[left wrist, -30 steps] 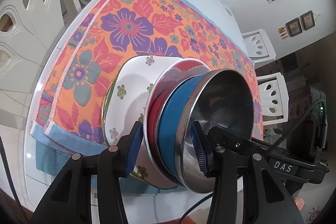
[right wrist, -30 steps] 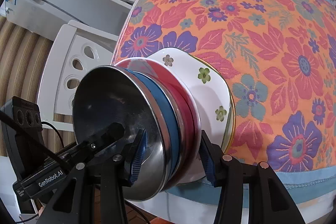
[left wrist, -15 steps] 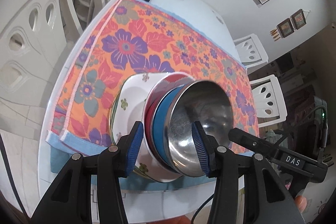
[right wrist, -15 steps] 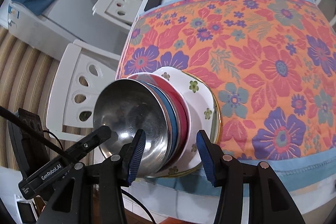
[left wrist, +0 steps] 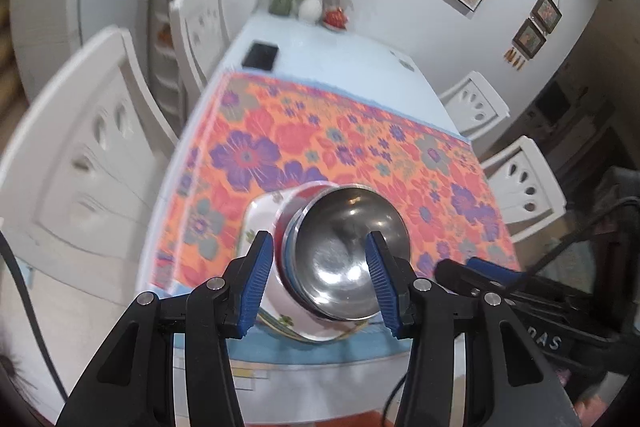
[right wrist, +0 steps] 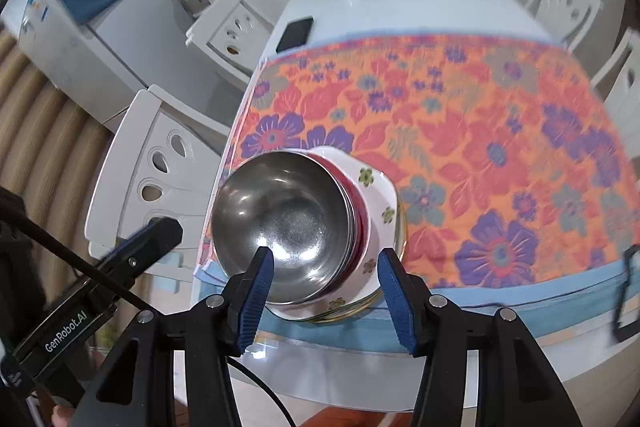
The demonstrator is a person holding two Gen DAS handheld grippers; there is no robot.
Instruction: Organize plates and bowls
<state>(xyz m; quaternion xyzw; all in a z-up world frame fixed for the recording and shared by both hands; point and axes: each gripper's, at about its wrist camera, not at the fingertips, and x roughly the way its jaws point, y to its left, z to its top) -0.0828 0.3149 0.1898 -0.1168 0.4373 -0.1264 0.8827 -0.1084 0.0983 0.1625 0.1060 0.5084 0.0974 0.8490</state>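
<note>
A stack of dishes stands at the near edge of the floral cloth (left wrist: 340,147): a steel bowl (left wrist: 344,251) on top, red and blue bowls under it, and a white flowered plate (left wrist: 260,215) at the bottom. The steel bowl (right wrist: 280,223) and the plate (right wrist: 380,195) also show in the right wrist view. My left gripper (left wrist: 318,279) is open, raised above and back from the stack. My right gripper (right wrist: 326,287) is open too, also above and short of it. Neither holds anything.
The white table (left wrist: 340,51) carries a black phone (left wrist: 261,55) and a vase of flowers (left wrist: 310,7) at the far end. White chairs (left wrist: 80,155) stand on both sides. A fridge (right wrist: 92,23) stands at the left in the right wrist view.
Both grippers have pulled back and up from the stack, so it looks smaller and farther. The stack has stayed in place on the cloth.
</note>
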